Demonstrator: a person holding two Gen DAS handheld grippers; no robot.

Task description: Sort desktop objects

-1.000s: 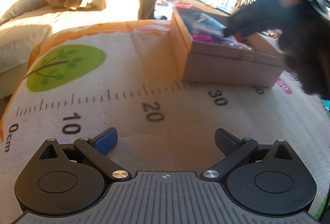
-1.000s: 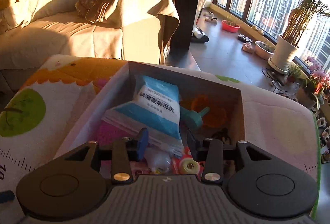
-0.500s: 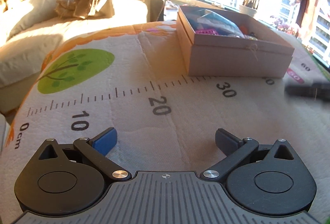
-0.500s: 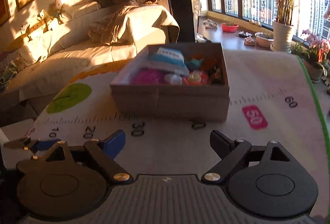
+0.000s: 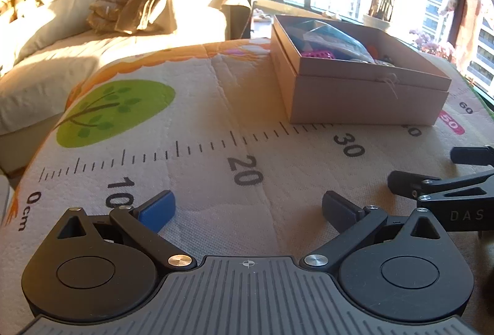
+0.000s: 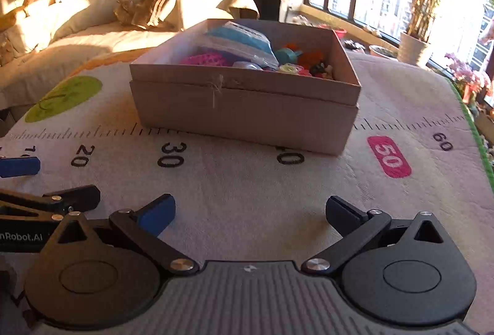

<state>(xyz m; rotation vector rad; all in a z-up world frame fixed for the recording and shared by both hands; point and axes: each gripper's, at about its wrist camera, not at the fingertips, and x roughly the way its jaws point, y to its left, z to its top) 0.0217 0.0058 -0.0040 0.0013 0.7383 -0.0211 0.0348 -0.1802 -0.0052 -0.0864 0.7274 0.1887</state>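
While both hand-held grippers hover side by side over the table (image 6: pixel 262 187), the right hand-held gripper (image 6: pixel 250 211) is opening wide, empty, like the left hand-held gripper (image 5: pixel 247 207). Ahead, nearer the right one, sits the filled cardboard box (image 6: pixel 244 109), its long side facing them.

Mat (image 5: pixel 216 106) carries a printed ruler scale. Left wrist view reads "0cm", "10" (partly hidden behind the finger), "20", "30", part of "40", a pink tag "50", and "60". Right wrist view shows "20", "30", a "40" half covered by the cardboard box (image 6: pixel 247 109), pink "50", "60". Right gripper (image 5: pixel 432 168) body: "DAS", cut off at frame edge. Left gripper (image 6: pixel 46 177) body: "nRobot.AI", start cut off. Print on blue-white pouch (image 6: pixel 240 37) in box: unreadable.
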